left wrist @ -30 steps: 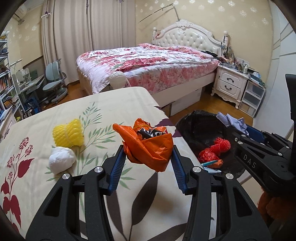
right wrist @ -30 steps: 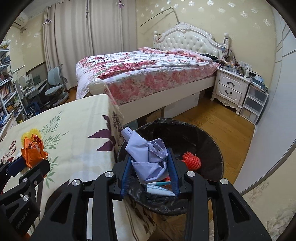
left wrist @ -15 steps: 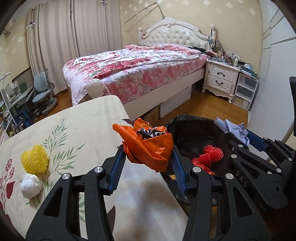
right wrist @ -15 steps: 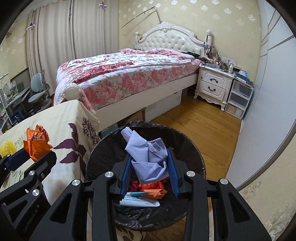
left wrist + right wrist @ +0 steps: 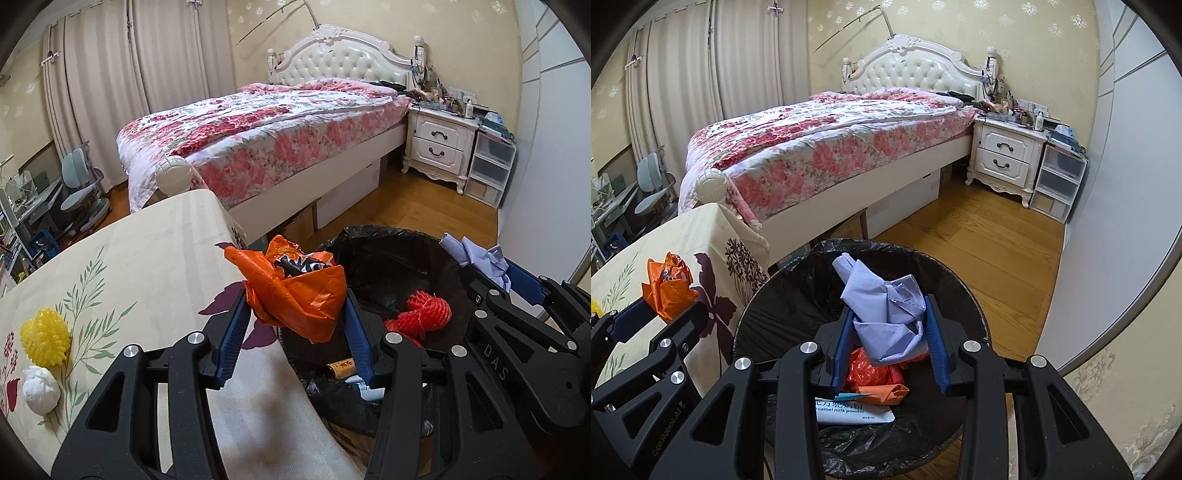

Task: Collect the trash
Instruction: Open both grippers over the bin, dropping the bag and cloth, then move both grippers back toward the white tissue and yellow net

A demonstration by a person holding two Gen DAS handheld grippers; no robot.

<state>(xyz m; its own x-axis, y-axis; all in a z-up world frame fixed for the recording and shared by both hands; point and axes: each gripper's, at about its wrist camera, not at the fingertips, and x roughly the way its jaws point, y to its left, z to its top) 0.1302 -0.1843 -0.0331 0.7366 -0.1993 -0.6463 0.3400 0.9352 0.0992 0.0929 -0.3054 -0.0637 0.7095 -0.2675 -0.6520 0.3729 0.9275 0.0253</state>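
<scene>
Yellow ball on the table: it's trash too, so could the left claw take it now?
Probably not: the left claw is shut on the orange bag, away from the yellow ball.

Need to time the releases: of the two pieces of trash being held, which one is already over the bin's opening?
The lilac paper in the right gripper: the black bin lies straight below it. The orange bag in the left gripper hangs at the table edge, beside the rim.
</scene>
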